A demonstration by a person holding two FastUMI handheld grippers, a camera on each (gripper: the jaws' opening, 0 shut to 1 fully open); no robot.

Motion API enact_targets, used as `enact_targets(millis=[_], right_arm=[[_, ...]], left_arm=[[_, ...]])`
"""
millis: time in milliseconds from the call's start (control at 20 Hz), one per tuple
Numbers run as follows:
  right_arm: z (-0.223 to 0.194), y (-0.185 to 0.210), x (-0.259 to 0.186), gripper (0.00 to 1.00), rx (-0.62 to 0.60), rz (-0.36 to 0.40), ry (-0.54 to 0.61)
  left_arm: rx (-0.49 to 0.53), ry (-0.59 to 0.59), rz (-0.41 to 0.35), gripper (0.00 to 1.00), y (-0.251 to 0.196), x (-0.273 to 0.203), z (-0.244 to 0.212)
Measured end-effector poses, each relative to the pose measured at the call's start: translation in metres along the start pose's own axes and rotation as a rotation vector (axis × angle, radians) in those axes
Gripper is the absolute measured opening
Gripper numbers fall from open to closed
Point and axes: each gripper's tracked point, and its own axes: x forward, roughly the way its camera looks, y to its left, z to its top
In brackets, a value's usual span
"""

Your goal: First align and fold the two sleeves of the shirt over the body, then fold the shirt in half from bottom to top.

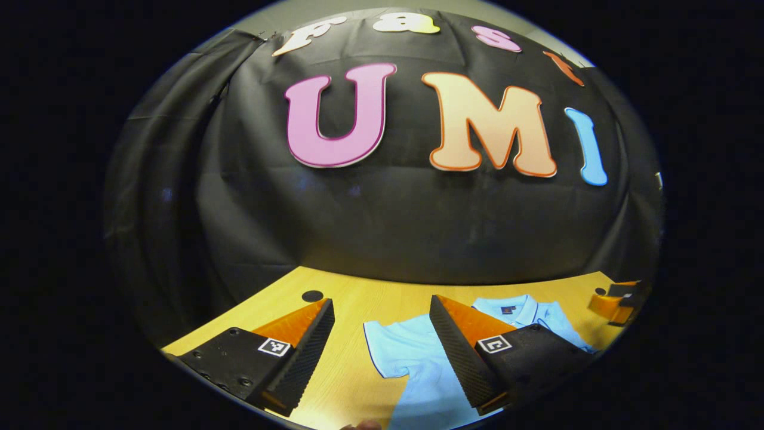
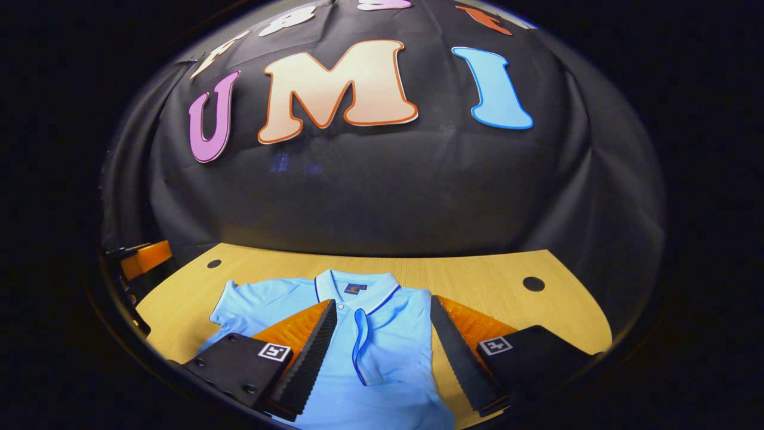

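Evidently, nothing has been taken hold of yet.

Garment: a light blue polo shirt (image 2: pixel 382 352) is laid flat on the wooden table (image 2: pixel 477 275), collar toward the booth wall, dark piping along collar and placket.

Sleeves: in the right gripper view one short sleeve (image 2: pixel 239 304) is spread out to the side; the other is judged to be folded in already, since a flap lies over the chest beside the placket, though this cannot be settled.

Handling: the fabric is judged light, soft and limp; it should drape and crease where pinched, and may slide on the smooth tabletop. No fragility is expected.

Grasp: the spread sleeve is best pinched at its cuff edge, the hem later at both bottom corners.

Left gripper (image 1: pixel 382 343): the fingers are held wide apart and empty above the table; the spread sleeve (image 1: pixel 391 346) lies between and below them, untouched as far as can be told.

Right gripper (image 2: pixel 382 346): the fingers are parted and empty, with the collar and placket seen between them and the shirt body beneath.

Other gripper: part of it is seen at the table's edge (image 1: pixel 615 301).
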Motion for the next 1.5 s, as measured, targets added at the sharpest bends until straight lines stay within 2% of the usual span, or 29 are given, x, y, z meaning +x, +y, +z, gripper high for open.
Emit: enact_targets(millis=[50, 100, 300, 350, 400, 450, 500, 750, 800, 1050, 1100, 1250, 1300, 1350, 1450, 1500], right_arm=[[0.000, -0.005, -0.005, 0.95, -0.012, -0.008, 0.000], [-0.002, -0.010, -0.009, 0.98, -0.021, -0.015, 0.001], [-0.015, -0.028, -0.026, 0.98, -0.026, -0.045, 0.027], [-0.021, -0.032, -0.030, 0.95, -0.028, -0.053, 0.035], [-0.024, -0.034, -0.032, 0.98, -0.030, -0.056, 0.036], [-0.028, -0.036, -0.034, 0.95, -0.035, -0.061, 0.042], [-0.033, -0.038, -0.035, 0.98, -0.041, -0.067, 0.053], [-0.046, -0.031, -0.037, 0.95, -0.049, -0.057, 0.074], [-0.048, -0.030, -0.037, 0.99, -0.053, -0.053, 0.080], [-0.052, -0.027, -0.038, 0.97, -0.037, -0.053, 0.088], [-0.052, -0.026, -0.038, 0.97, -0.031, -0.048, 0.085], [-0.059, -0.028, -0.040, 0.99, -0.028, -0.046, 0.093], [-0.060, -0.029, -0.040, 0.97, -0.023, -0.048, 0.094], [-0.060, -0.027, -0.042, 0.99, -0.018, -0.047, 0.094], [-0.061, -0.027, -0.046, 0.97, -0.015, -0.048, 0.094], [-0.059, -0.028, -0.049, 0.97, -0.021, -0.050, 0.090]], left_arm=[[-0.001, 0.019, 0.007, 0.97, 0.001, 0.009, -0.009], [0.002, 0.038, 0.007, 0.97, 0.002, 0.018, -0.018], [-0.035, 0.139, -0.005, 0.97, 0.001, 0.049, -0.059], [-0.037, 0.161, -0.008, 0.97, 0.001, 0.057, -0.069], [-0.021, 0.184, -0.004, 0.97, 0.003, 0.062, -0.078], [-0.004, 0.204, -0.008, 0.97, 0.002, 0.070, -0.088], [0.006, 0.228, -0.012, 0.97, 0.000, 0.077, -0.098], [0.016, 0.384, -0.028, 0.97, 0.002, 0.089, -0.144], [0.018, 0.403, -0.031, 0.97, -0.001, 0.090, -0.151], [0.012, 0.397, -0.056, 0.98, -0.006, 0.092, -0.150], [0.001, 0.400, -0.063, 0.93, -0.010, 0.090, -0.152], [-0.017, 0.407, -0.096, 0.44, -0.021, 0.086, -0.150], [-0.028, 0.405, -0.106, 0.32, -0.026, 0.086, -0.149], [-0.037, 0.404, -0.108, 0.14, -0.027, 0.087, -0.150], [-0.055, 0.386, -0.107, 0.00, -0.027, 0.089, -0.146], [-0.070, 0.385, -0.111, 0.00, -0.030, 0.088, -0.143]])
